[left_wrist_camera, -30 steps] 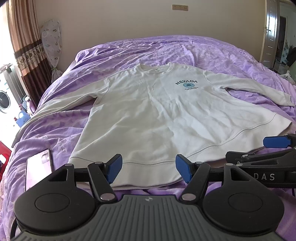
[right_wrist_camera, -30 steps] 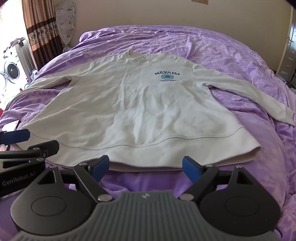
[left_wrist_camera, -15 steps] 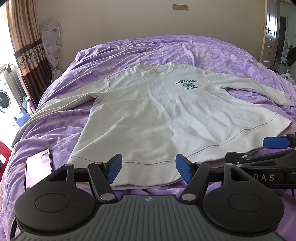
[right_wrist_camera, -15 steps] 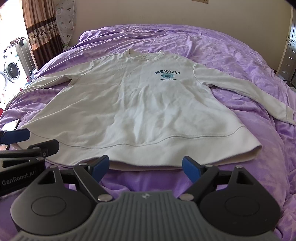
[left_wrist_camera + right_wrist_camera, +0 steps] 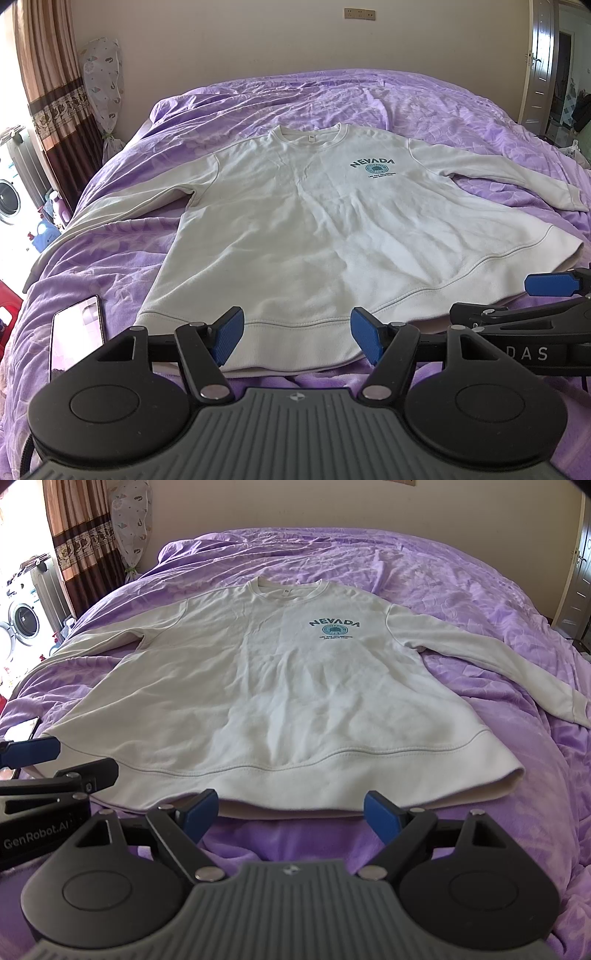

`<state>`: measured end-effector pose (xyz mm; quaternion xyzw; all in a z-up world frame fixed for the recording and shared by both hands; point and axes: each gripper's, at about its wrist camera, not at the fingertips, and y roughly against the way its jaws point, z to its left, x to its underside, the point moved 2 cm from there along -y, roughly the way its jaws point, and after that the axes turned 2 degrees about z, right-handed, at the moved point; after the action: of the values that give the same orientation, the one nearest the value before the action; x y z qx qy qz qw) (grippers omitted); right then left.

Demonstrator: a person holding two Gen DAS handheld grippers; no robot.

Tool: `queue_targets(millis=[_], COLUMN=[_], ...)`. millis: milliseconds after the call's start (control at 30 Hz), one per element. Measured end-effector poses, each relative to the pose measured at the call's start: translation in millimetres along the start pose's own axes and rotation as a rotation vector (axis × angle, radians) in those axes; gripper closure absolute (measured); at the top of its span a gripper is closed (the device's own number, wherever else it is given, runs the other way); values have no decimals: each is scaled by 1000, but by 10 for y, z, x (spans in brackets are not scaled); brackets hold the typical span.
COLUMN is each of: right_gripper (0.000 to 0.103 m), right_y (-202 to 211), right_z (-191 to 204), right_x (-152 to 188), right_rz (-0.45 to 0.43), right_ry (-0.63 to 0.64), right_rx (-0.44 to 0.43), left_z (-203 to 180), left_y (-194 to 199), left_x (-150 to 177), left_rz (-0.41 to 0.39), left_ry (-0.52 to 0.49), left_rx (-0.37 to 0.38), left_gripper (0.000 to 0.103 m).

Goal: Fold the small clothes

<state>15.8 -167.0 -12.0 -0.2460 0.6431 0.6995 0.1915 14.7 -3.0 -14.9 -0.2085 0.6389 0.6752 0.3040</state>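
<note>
Sweatshirt [image 5: 332,236] is lying flat, face up, on the purple bed [image 5: 443,110]. Left gripper [image 5: 297,334] and right gripper [image 5: 290,814] are hovering released near the hem; each should be pinching a hem corner through both layers.

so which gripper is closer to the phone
Left. The left gripper hovers open at the sweatshirt hem, with the phone just to its left on the bed. The right gripper is open farther along the hem, beyond the left one.

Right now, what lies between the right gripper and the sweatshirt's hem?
Only bare purple bedspread separates the open right gripper from the sweatshirt; the right wrist view shows it.
</note>
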Motion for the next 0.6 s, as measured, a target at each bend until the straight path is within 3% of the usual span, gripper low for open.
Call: queue_targets(millis=[600], right_gripper=[21], right_y=[-12], right_z=[9], right_x=[17], right_rz=[3], right_ry=[-1], right_rx=[-2], left_z=[0], left_y=[-3], left_x=[-1], left_rz=[2], left_ry=[0], left_rx=[0], left_gripper=[25])
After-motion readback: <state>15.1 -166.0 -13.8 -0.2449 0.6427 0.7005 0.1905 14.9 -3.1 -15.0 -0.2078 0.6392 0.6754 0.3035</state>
